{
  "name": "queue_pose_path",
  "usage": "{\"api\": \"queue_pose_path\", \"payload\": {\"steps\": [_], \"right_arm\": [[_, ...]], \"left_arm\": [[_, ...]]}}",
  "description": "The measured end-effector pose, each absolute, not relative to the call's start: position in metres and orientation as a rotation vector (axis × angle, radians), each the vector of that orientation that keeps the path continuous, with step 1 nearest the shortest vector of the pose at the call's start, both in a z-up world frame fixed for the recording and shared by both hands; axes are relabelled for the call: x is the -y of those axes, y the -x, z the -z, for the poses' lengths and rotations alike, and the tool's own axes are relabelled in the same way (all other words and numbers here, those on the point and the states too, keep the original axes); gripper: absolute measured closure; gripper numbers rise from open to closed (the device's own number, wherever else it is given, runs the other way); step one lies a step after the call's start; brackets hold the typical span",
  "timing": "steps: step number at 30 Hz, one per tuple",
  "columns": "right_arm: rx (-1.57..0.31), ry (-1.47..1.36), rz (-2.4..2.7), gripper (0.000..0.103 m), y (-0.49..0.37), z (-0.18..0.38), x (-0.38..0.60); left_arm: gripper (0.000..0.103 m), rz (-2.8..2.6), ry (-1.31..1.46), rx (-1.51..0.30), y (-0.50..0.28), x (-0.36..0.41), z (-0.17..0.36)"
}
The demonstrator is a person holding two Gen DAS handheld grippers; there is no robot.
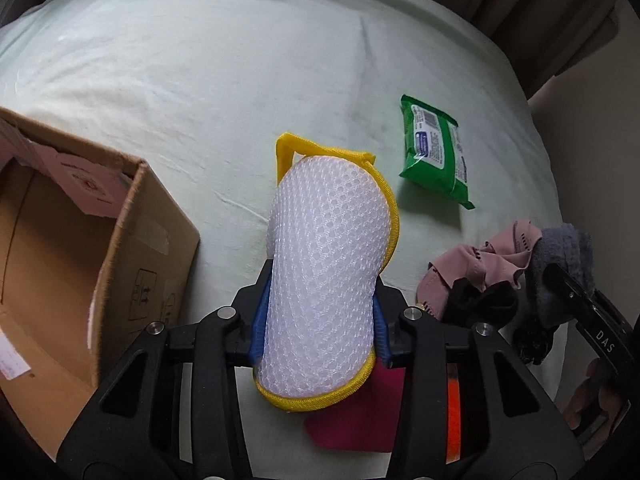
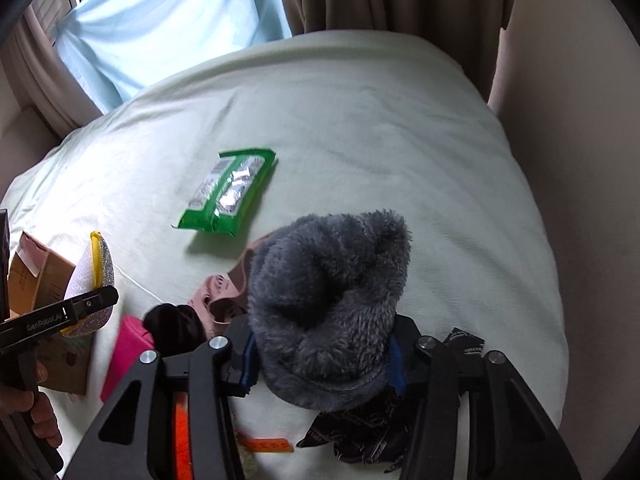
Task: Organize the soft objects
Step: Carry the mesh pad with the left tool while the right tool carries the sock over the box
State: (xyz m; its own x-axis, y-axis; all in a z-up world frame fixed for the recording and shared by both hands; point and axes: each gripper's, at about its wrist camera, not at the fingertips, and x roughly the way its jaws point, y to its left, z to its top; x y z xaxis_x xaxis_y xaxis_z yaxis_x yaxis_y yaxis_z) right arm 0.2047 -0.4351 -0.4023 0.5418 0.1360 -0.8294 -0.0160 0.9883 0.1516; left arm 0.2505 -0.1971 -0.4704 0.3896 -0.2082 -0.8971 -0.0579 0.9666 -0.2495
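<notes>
Cardboard box point(image 1: 132, 240) lies just left of the left hand-held gripper point(image 1: 320, 332), clamped on an upright mesh sponge point(image 1: 328, 264); right hand-held gripper point(image 2: 324, 356) grips a grey fleece sock point(image 2: 328, 296).

The left gripper point(image 1: 320, 320) is clamped on a white mesh sponge point(image 1: 326, 276), its blue-padded fingers point(image 1: 260, 332) pressing both sides. The right gripper point(image 2: 320, 356) is closed around a grey fuzzy sock point(image 2: 328, 304) and lifted. A bare hand point(image 2: 36, 408) grips the left tool's handle.
</notes>
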Motion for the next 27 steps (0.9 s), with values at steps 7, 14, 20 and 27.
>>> {"api": "queue_pose_path", "payload": {"steps": [7, 14, 20, 27], "right_arm": [[-0.922, -0.156, -0.057, 0.058, -0.186, 0.359, 0.435], [-0.836, -0.153, -0.030, 0.059, -0.151, 0.287, 0.428], [-0.777, -0.117, -0.017, 0.059, -0.120, 0.217, 0.404], [-0.722, -0.081, -0.043, 0.059, -0.093, 0.154, 0.352]], "left_arm": [[0.066, 0.138, 0.238, -1.095, -0.240, 0.199, 0.421], [0.066, 0.180, 0.235, -1.002, -0.213, 0.193, 0.350], [0.066, 0.212, 0.210, -0.925, -0.182, 0.179, 0.272], [0.066, 0.196, 0.193, -0.871, -0.157, 0.139, 0.205]]}}
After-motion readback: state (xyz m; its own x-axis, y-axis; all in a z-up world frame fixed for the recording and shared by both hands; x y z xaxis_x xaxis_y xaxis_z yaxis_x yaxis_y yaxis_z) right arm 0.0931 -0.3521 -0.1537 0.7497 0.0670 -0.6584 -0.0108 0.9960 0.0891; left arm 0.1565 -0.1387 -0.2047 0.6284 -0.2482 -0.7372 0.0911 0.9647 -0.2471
